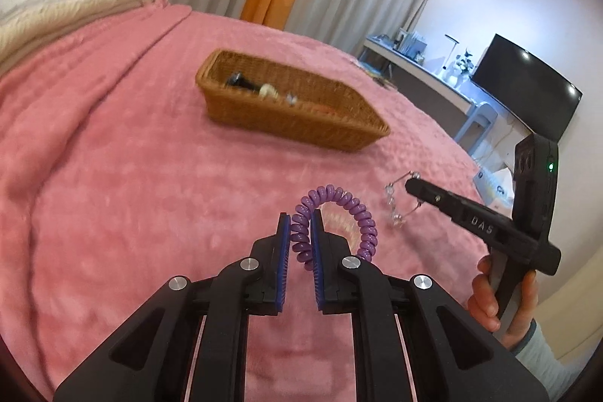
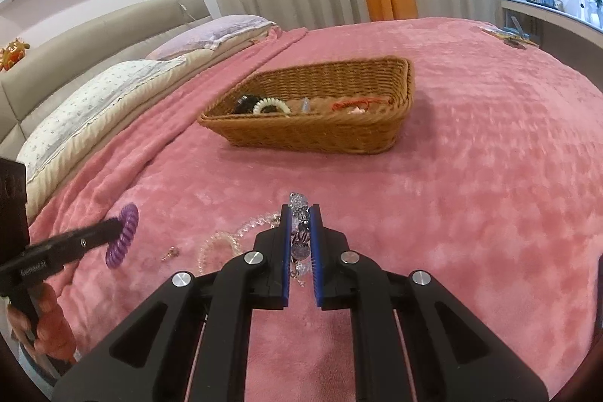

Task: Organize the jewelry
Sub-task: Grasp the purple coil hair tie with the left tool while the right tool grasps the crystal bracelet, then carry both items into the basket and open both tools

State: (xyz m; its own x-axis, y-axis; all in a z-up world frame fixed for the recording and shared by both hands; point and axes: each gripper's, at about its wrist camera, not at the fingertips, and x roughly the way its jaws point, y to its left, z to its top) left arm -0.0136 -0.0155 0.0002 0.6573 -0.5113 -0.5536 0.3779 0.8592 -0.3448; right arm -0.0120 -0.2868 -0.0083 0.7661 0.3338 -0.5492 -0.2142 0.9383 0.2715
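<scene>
- The left gripper (image 1: 301,213) is clamped on a purple spiral hair tie (image 1: 339,210), which arches up and over to the right of the blue pads, clear of the blanket.
- In the right wrist view, the same left gripper (image 2: 115,225) comes in from the left edge, and the purple spiral hair tie (image 2: 122,236) hangs from its tip as a ring seen almost edge-on.
- The right gripper (image 2: 301,213) is clamped on a crystal bead bracelet (image 2: 299,204); clear beads stick out above the tips and a small round charm hangs between the pads.
- From the left wrist view, the right gripper (image 1: 410,184) reaches in from the right, and the crystal bead bracelet (image 1: 395,210) dangles from its tip just above the bedding.
- A person's hand (image 1: 501,304) grips the handle of the right gripper; another hand (image 2: 45,323) holds the left one.
- A clear spiral hair tie (image 2: 218,243) lies on the pink blanket (image 2: 471,213), between the 2 grippers, with a small metal piece (image 2: 169,253) just beside it.
- A wicker basket (image 2: 312,134) sits further up the bed, well apart from both grippers.
- Inside the basket are a black item (image 2: 245,102), a cream spiral hair tie (image 2: 271,106) and a red cord (image 2: 354,104).
</scene>
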